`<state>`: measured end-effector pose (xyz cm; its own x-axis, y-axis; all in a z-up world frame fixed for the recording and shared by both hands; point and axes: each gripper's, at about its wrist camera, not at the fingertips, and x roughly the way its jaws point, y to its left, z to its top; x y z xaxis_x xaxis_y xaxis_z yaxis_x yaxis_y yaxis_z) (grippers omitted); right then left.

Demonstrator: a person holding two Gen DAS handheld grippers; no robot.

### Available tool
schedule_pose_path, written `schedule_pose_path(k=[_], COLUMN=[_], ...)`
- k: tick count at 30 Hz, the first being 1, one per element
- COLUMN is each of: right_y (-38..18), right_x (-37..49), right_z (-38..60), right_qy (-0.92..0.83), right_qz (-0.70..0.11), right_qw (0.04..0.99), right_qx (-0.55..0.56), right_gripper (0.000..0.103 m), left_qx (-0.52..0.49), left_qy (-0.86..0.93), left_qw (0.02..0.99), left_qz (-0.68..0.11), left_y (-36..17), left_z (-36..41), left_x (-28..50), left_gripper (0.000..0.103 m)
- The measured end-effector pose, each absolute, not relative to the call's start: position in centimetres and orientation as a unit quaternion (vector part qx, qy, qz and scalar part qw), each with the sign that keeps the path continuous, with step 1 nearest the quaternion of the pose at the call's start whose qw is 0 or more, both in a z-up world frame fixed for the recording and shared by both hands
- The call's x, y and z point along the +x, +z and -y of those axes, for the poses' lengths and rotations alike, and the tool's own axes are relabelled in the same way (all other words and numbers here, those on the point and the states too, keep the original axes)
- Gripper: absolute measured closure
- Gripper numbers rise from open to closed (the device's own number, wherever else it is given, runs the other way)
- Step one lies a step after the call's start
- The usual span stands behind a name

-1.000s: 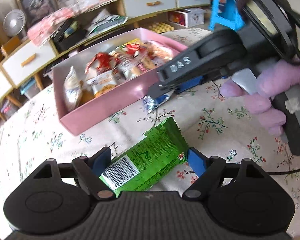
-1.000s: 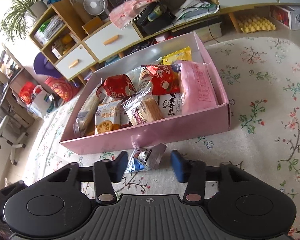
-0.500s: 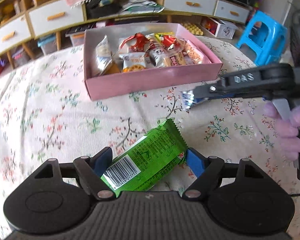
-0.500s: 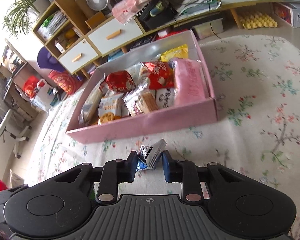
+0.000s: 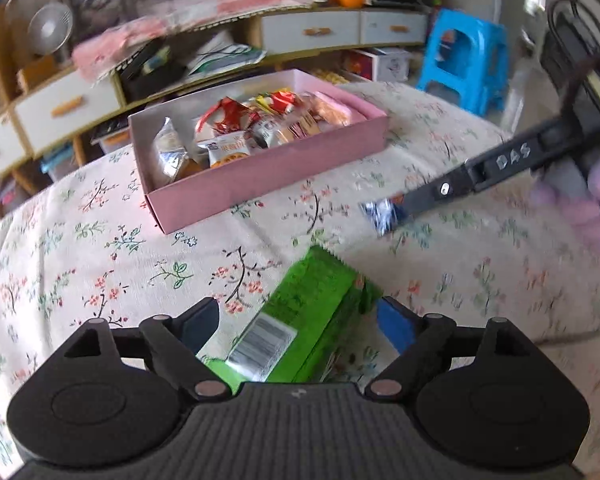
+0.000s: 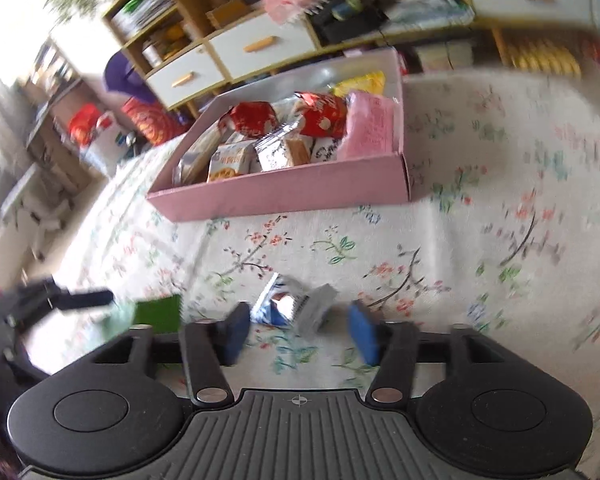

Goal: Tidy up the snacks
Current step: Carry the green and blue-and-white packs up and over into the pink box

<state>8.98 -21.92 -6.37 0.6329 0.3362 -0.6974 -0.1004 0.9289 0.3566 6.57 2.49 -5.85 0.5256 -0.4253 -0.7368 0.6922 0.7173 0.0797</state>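
Note:
A green snack packet (image 5: 300, 320) lies on the floral tablecloth between the pads of my left gripper (image 5: 300, 324). Its jaws are opening, and the pads stand just off the packet's sides. My right gripper (image 6: 298, 332) is opening too. A small blue and silver packet (image 6: 296, 312) rests on the cloth between its spread fingers, touching neither. The pink box (image 5: 260, 176) full of wrapped snacks sits further back. In the left wrist view the right gripper's finger (image 5: 424, 196) reaches in from the right, beside the small packet (image 5: 380, 216).
A gloved hand (image 5: 580, 208) holds the right gripper. Behind the table stand low cabinets with white drawers (image 5: 312, 32), a fan (image 5: 48, 28) and a blue stool (image 5: 464, 60). The left gripper (image 6: 60, 300) and the green packet (image 6: 160, 312) show at the left of the right wrist view.
The right gripper shut on the small packet, drew it back from the pink box, then opened, leaving it on the cloth. The left pads have spread off the green packet.

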Motion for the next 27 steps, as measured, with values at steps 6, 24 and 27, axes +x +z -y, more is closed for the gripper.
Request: schedule_pose_path(k=[6, 24, 27], right_y=[-6.8, -7.1, -6.8], right_x=[8.6, 9.1, 8.9], right_z=[20.8, 16.8, 17.3], right_qy=[0.137, 0.160, 0.165], right_qz=[-0.402, -0.376, -0.378], right_qw=[0.904, 0.911, 0.910], right_qx=[0.053, -0.055, -0.045], right_gripper=[0.035, 0.064, 0.073], left_qx=[0.199, 0.126, 0.122], left_qy=[-0.338, -0.312, -0.303], left_qw=[0.841, 0.851, 0.853], left_qz=[-0.374, -0.404, -0.407], left_y=[-6.8, -6.4, -6.3], left_z=[-3.1, -4.5, -4.5], left_x=[6.8, 8.0, 8.1], left_gripper=[0.022, 0.058, 0.058])
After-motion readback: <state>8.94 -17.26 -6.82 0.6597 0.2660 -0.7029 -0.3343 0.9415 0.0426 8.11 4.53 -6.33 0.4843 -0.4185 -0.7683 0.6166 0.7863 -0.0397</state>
